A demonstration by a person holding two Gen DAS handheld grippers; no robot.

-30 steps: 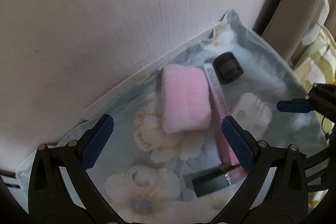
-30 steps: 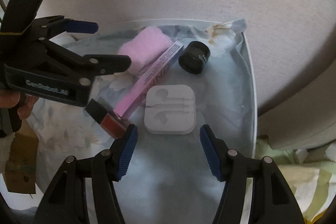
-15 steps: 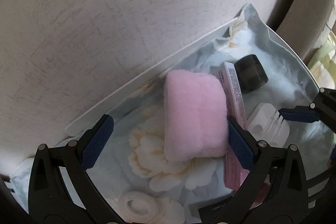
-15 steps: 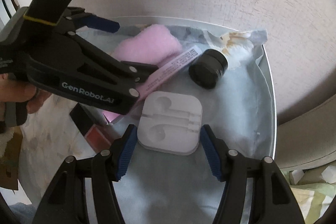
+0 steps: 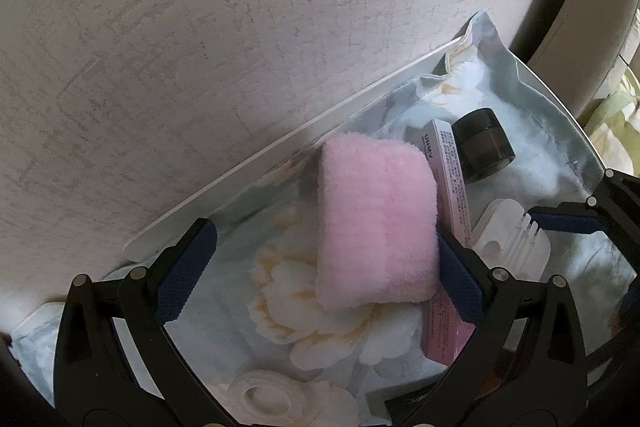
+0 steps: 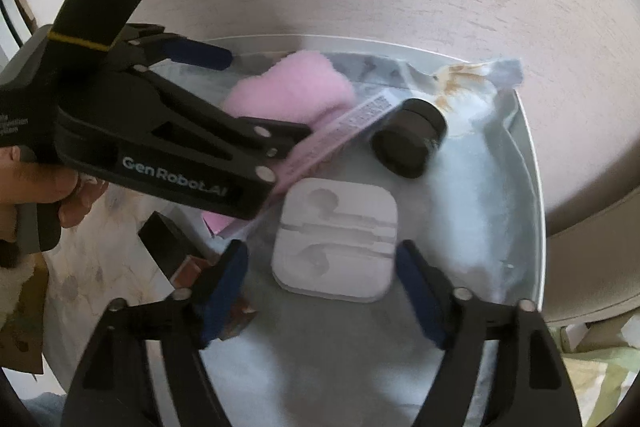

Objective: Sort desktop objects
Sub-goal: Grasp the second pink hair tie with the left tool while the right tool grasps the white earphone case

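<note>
A fluffy pink pad [image 5: 374,223] lies on a floral cloth [image 5: 248,311] over a white tray [image 5: 256,167]. My left gripper [image 5: 320,271] is open and straddles the pad's near end. Beside the pad lie a pink tube box [image 5: 450,167], a black jar [image 5: 482,143] and a white earphone case [image 5: 512,247]. In the right wrist view my right gripper [image 6: 320,287] is open with the earphone case [image 6: 336,243] between its fingers. The pink pad [image 6: 292,95], the box [image 6: 340,131], the jar [image 6: 408,143] and the left gripper [image 6: 256,103] lie beyond. A dark lipstick [image 6: 176,247] lies at the left.
A white ring-shaped item [image 5: 264,395] lies on the cloth near my left gripper. A textured pale wall [image 5: 200,27] rises right behind the tray. The tray rim [image 6: 536,195] curves along the right. A beige chair back [image 5: 576,19] stands at the far right.
Both grippers have moved forward and lower. The left now straddles the pink pad. The right has closed in around the earphone case. No object has moved.
</note>
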